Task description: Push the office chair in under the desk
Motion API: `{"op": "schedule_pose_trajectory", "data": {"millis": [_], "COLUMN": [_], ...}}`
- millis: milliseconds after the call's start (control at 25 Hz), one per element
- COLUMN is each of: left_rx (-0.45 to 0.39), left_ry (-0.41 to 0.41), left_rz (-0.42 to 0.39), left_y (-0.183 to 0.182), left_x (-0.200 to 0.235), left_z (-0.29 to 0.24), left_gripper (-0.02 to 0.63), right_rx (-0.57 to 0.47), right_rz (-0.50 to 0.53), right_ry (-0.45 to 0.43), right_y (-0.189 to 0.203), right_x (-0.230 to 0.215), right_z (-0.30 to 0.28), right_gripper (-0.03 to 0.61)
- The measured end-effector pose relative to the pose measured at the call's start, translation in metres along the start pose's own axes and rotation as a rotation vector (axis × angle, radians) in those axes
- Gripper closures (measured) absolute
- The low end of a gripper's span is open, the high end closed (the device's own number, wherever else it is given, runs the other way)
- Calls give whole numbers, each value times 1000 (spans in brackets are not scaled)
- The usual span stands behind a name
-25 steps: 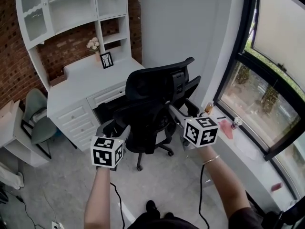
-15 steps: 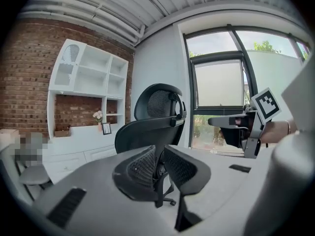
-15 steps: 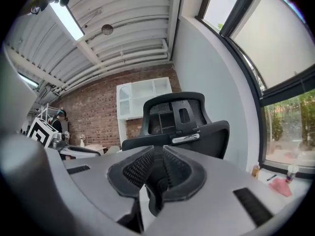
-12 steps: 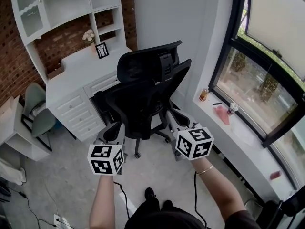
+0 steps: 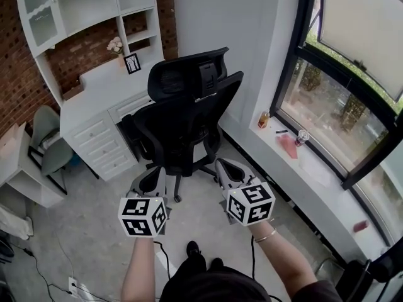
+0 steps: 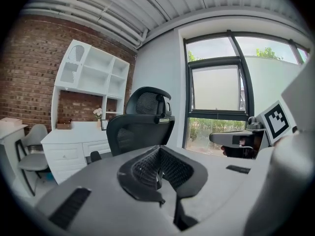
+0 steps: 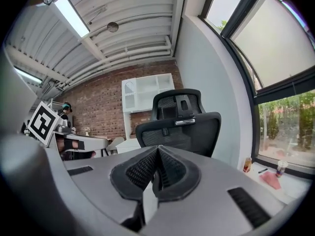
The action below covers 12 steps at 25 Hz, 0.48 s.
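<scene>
One white counter (image 5: 88, 102) carries the shelves above it. One black office chair (image 5: 182, 121) stands right in front of it, back towards me, its wheeled base out on the floor (image 5: 94, 197). One green chair (image 5: 49, 145) sits off to the left. I hold two claws, the left claw (image 5: 151, 180) and the right claw (image 5: 227, 170), both clear of the office chair. Each has just closed, pads together on nothing. The counter bears one flower vase (image 5: 115, 45) and one picture frame (image 5: 131, 63).
</scene>
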<state>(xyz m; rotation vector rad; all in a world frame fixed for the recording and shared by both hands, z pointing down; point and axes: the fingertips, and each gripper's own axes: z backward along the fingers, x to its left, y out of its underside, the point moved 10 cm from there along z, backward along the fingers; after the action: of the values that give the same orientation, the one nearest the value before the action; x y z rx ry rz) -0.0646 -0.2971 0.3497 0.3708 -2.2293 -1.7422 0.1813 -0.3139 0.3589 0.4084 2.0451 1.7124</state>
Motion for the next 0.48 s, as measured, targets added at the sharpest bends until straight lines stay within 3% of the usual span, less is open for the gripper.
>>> {"op": "schedule_pose_trajectory", "data": {"millis": [480], "left_rx": [7], "left_ry": [-15], "left_rz": [25], "left_y": [26], "left_x": [-47], "left_z": [27], "left_gripper": [604], "right_rx": [46], "right_rz": [20], "right_ry": [10], "right_y": [27], "right_x": [2], "right_z": [56], "right_gripper": [574]}}
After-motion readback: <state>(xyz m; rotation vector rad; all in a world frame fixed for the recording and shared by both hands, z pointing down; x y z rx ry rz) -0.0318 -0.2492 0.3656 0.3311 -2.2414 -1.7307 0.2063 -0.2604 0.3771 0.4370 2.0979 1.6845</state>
